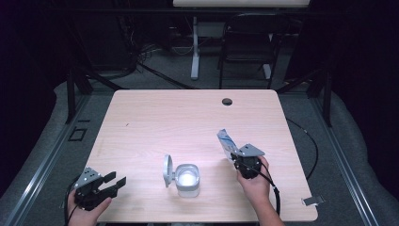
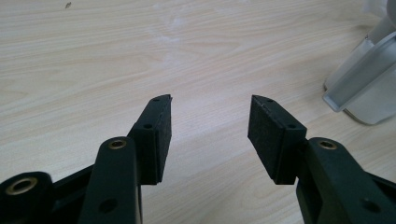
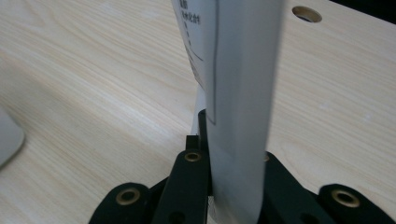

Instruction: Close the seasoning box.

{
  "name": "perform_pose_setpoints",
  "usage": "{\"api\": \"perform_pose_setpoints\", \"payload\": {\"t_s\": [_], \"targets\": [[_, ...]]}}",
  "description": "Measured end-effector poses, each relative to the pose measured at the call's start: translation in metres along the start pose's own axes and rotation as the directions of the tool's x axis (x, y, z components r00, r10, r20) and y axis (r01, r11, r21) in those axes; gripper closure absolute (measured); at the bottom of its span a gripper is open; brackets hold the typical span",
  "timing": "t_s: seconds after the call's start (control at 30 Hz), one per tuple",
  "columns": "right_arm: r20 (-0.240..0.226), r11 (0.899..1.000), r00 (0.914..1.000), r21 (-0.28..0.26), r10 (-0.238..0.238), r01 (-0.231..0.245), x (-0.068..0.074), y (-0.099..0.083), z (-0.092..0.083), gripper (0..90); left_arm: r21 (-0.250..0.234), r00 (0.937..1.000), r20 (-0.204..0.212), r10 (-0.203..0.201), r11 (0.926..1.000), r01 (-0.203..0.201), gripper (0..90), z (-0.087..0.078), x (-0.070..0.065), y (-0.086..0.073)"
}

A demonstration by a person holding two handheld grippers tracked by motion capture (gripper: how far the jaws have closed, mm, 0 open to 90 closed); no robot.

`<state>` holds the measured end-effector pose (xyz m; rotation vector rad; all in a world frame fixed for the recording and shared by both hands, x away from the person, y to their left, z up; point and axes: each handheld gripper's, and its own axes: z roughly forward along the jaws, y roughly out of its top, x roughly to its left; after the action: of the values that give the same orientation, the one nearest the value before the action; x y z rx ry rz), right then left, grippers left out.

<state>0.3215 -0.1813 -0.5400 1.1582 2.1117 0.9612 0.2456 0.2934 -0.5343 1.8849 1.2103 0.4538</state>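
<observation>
My right tongs [image 1: 234, 155] are clamped tight on a thin white packet [image 1: 226, 141], its long axis pointing up and away from me toward the far left. The open container [image 1: 188, 179], lid [image 1: 167, 171] flipped up on its left side, sits on the bench [image 1: 188, 117] to the left of the packet and a bit nearer to me, so my right hand is the closer one. My left tongs [image 1: 116, 182] wait at the near left, spread wide, holding nothing.

Small print on packet [image 3: 224, 56], too blurred to read.
</observation>
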Motion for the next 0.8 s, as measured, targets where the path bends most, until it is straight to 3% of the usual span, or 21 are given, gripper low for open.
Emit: {"api": "perform_pose_setpoints", "payload": {"t_s": [0.3,0.8], "targets": [[0.027,0.999,0.9992,0.016,0.030,-0.030,-0.007,-0.011,0.004,90.0,0.002,1.0000,0.000,-0.001,1.0000,0.001,50.1,0.000,0.000,0.000],[0.015,0.999,0.9987,0.010,0.049,-0.049,-0.010,-0.017,0.004,83.1,0.000,1.0000,0.000,-0.002,1.0000,0.002,50.1,0.000,0.000,0.000]]}}
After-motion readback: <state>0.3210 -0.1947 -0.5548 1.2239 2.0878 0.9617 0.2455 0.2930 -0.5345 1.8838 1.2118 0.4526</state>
